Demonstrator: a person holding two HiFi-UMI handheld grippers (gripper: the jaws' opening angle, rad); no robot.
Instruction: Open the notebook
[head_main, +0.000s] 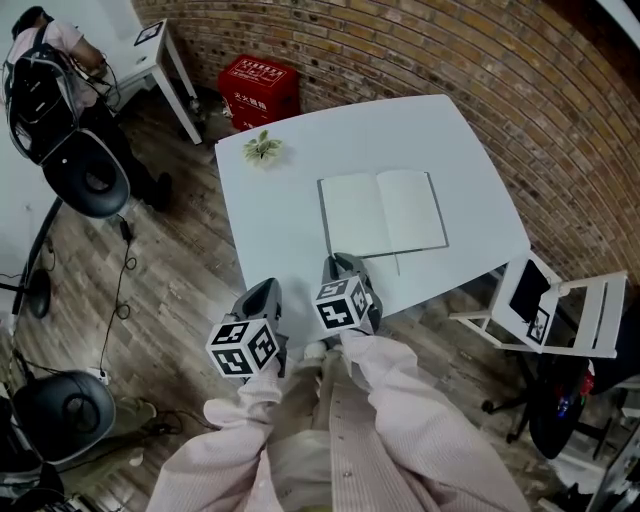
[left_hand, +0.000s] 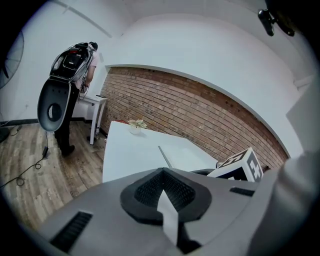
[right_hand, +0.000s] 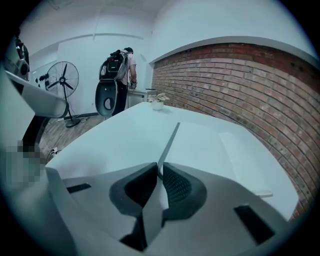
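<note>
The notebook (head_main: 383, 213) lies opened out flat on the table (head_main: 280, 210), both pale pages showing; it spreads ahead of the right hand-held gripper (head_main: 340, 265) and off to that gripper's right, with its spine running straight away from the jaws and its wider span lying crosswise; the right hand-held gripper is by far the nearer, its tips at the near left corner of the spread; in the right gripper view the dark left edge of the notebook (right_hand: 200, 145) runs back into the narrow slit between the jaws of the right hand-held gripper (right_hand: 160, 172), which stand almost together, so they appear to be pinching that thin edge at the corner; the left hand-held gripper (head_main: 262, 295) hangs further left and nearer the person, at the table's near edge and well apart from the notebook; its own view shows the left hand-held gripper (left_hand: 162, 172) with jaws pressed together on nothing; the opening looks as good as done, and the coming move would seem to be letting go of that corner without dragging the left half back.
</note>
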